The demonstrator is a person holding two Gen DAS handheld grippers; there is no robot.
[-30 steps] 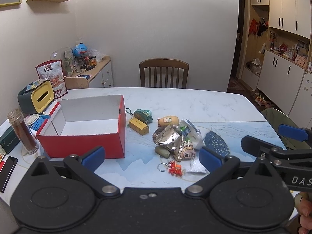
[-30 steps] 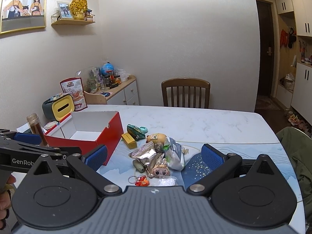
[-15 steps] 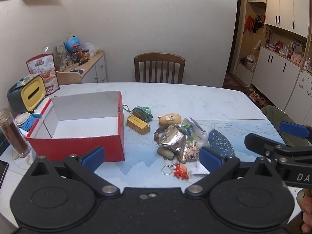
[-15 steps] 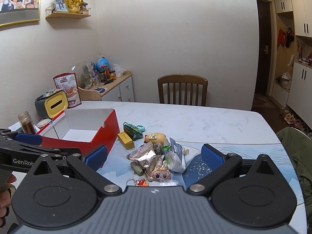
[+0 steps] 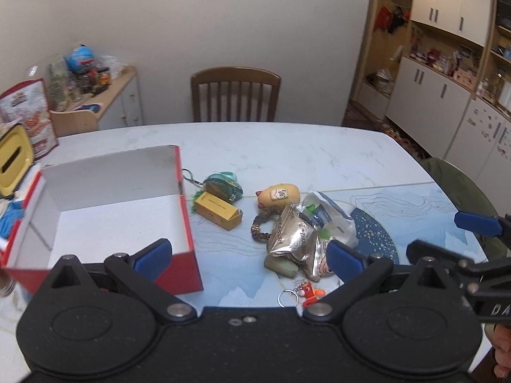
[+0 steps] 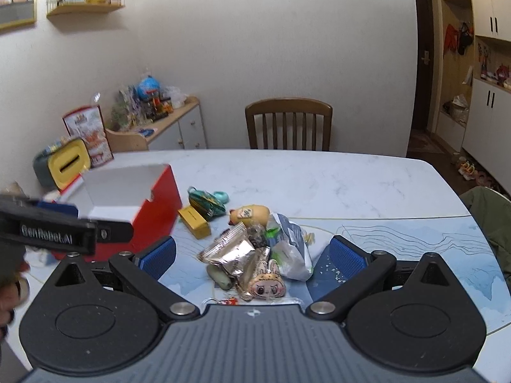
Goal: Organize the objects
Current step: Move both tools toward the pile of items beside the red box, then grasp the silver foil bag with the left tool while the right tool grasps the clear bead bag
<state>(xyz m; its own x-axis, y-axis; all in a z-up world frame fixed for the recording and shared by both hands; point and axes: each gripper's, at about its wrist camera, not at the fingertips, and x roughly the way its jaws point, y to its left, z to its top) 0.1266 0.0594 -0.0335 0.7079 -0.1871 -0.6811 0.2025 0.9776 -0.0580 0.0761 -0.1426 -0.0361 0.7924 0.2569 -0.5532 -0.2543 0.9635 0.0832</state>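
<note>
At far left a yellow-faced tissue holder [image 6: 65, 164] stood at the edge of the marble worktop [image 5: 287, 150], beside an open red box [image 5: 105, 210] with a bare white interior. The left gripper [image 5: 249, 257] hung low over the near edge of the worktop, its blue-padded fingers [image 5: 152, 255] spread wide and holding nothing; one pad lay in line with the box's near right corner. Just right of the box lay a small yellow carton [image 5: 218, 210], touching a green pouch [image 5: 222, 185] behind it. Further right sat a heap: a yellow plush toy [image 5: 279, 194], a beaded bracelet [image 5: 260, 229], a silver foil packet [image 5: 293, 234], a white plastic bag [image 5: 329, 215], a grey-green pebble-like piece [image 5: 281, 263] and a doll-faced keyring [image 6: 266, 282], with an orange charm on a ring [image 5: 308, 291] nearest the camera. The right gripper [image 6: 252, 252] hovered over this heap, its fingers [image 6: 346, 253] likewise spread apart and empty. A wooden chair [image 6: 289, 124] stood at the far side of the worktop.
</note>
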